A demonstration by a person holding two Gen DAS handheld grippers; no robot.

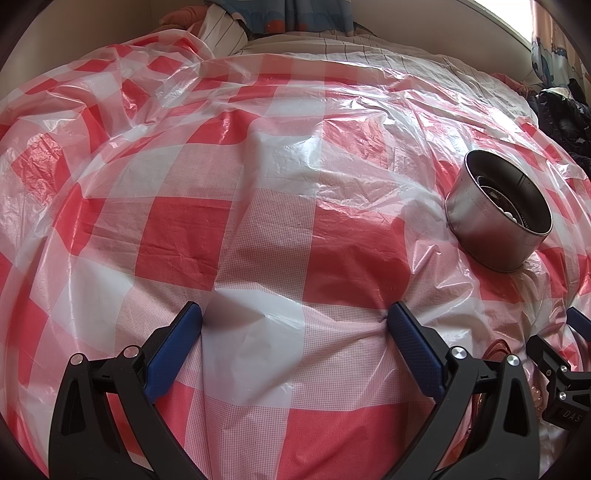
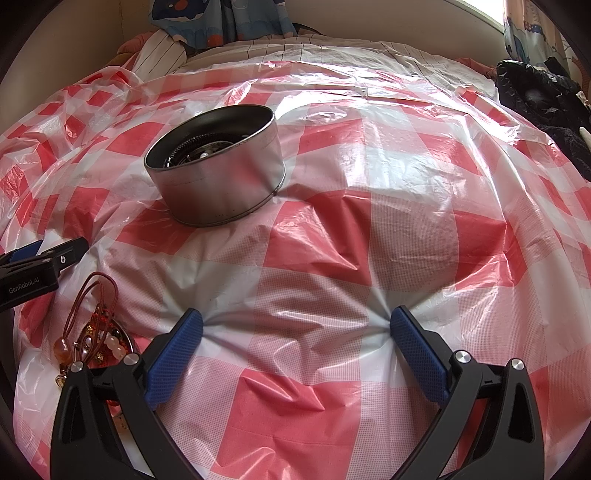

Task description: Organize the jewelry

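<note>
A round metal tin (image 1: 495, 218) stands on the red-and-white checked plastic sheet (image 1: 258, 229); it also shows in the right wrist view (image 2: 221, 181), with dark jewelry and pale beads inside. A pile of jewelry (image 2: 92, 332) with brown cords, amber and white beads lies at the lower left of the right wrist view, and partly shows in the left wrist view (image 1: 496, 349). My left gripper (image 1: 295, 317) is open and empty, its tips pressing the sheet. My right gripper (image 2: 295, 325) is open and empty, resting on the sheet right of the pile.
The sheet covers a soft bed and is wrinkled. Dark clothing (image 2: 543, 99) lies at the far right edge. Striped bedding (image 2: 162, 55) and a blue patterned curtain (image 2: 221, 22) are at the back. The left gripper's body (image 2: 33, 273) shows at the left of the right wrist view.
</note>
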